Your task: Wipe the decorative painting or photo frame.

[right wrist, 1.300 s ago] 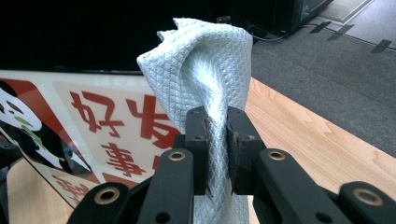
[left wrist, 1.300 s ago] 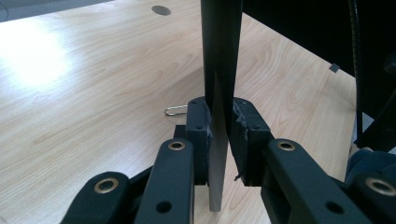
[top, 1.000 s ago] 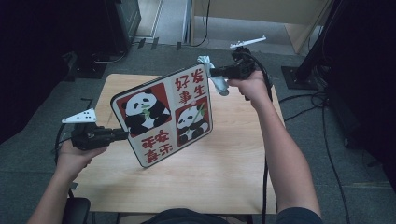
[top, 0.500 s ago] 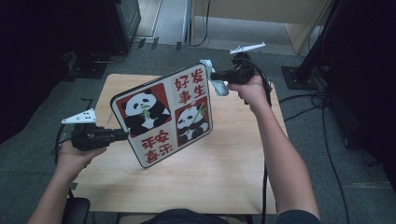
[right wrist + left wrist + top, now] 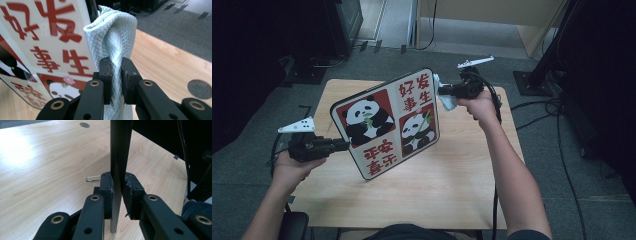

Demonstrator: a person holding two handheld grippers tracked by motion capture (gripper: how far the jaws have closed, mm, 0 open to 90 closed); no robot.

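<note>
- Above the tabletop (image 5: 452, 185), the panda board (image 5: 387, 125) stands tilted, face toward the person, likely for wiping.
- Left tool (image 5: 343, 145) clamps its left edge, steadying it.
- Right tool (image 5: 443, 91) pinches a pale cloth (image 5: 112, 32) at the upper right corner, forearm reaching forward.

The panda board's (image 5: 37, 50) left part is cut off, characters blurred.
</note>
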